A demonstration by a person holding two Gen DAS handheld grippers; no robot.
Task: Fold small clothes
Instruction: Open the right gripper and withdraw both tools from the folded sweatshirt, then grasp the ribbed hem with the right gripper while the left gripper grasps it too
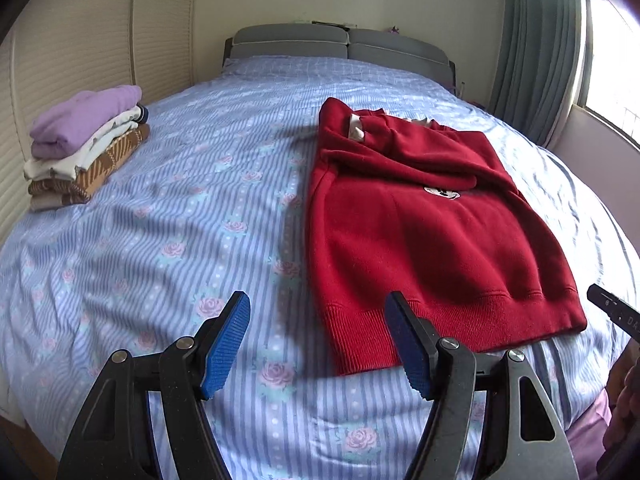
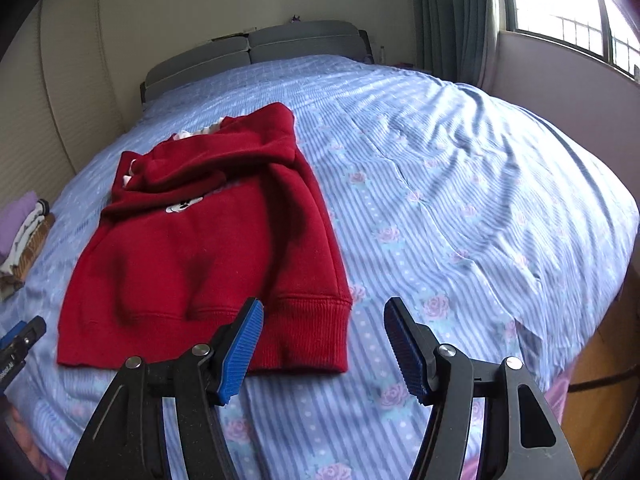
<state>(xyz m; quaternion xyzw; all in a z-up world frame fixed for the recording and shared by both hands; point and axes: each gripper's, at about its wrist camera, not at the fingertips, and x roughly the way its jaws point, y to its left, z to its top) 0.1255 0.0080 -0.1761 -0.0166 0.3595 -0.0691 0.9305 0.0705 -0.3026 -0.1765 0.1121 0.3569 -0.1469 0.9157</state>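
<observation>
A red hooded sweatshirt (image 1: pixel 432 236) lies flat on the bed, sleeves folded in over the chest, hem toward me. It also shows in the right wrist view (image 2: pixel 208 248). My left gripper (image 1: pixel 318 340) is open and empty, just above the hem's left corner. My right gripper (image 2: pixel 324 344) is open and empty, just off the hem's right corner. The right gripper's tip shows at the right edge of the left wrist view (image 1: pixel 616 312), and the left gripper's tip shows at the left edge of the right wrist view (image 2: pixel 20 340).
A stack of folded clothes (image 1: pixel 84 144) with a purple one on top sits at the bed's left side. The bed has a blue striped floral sheet (image 1: pixel 180 220) and a grey headboard (image 1: pixel 340 44). A window and curtain (image 2: pixel 452 12) are at the right.
</observation>
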